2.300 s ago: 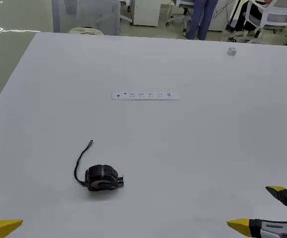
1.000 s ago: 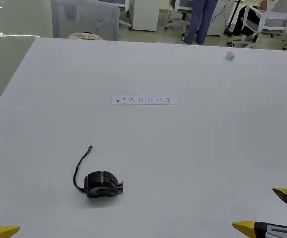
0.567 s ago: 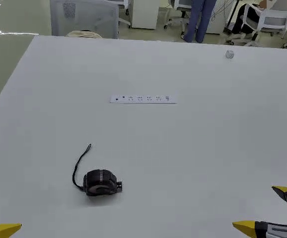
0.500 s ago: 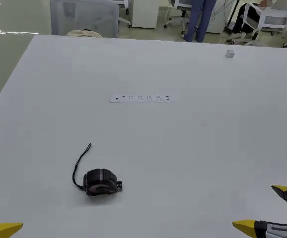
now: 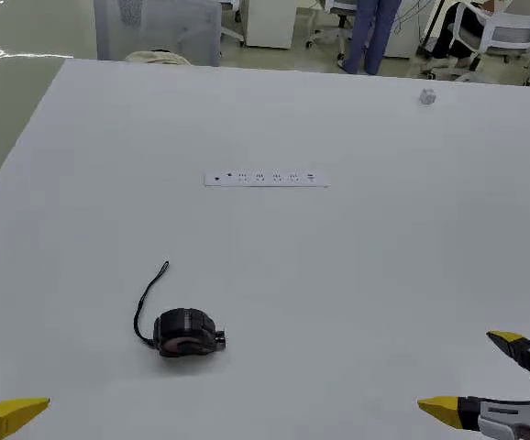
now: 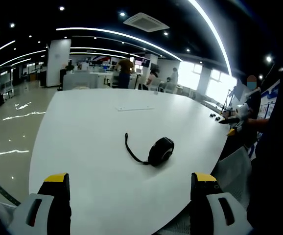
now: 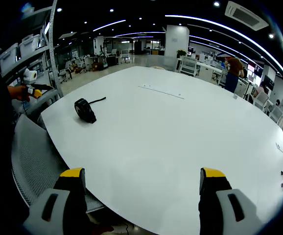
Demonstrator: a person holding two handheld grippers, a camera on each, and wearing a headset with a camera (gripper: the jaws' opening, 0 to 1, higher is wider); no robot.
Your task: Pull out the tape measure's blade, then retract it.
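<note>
Head view, nearest you: your left hand-held gripper (image 5: 8,414) shows one yellow tip at the bottom left corner. Your right hand-held gripper (image 5: 474,376) sits at the bottom right. In the two gripper views each pair of jaws stands wide apart and holds nothing.

Beyond them, well apart from both, the black, rounded tape measure (image 5: 187,333) lies on the white surface (image 5: 357,275), nearer your left side. Its thin black wrist cord (image 5: 149,298) trails away from you. No blade shows outside the case.

Further out lies a flat white power strip (image 5: 265,178), and near the far edge a small grey object (image 5: 427,96).

By the look of it, you are at the approach, with nothing gripped yet. Next you will likely need one hand-held gripper to pin the case. The other must pinch the blade's end hook, which seems to face your right, though it is too small to be sure.
</note>
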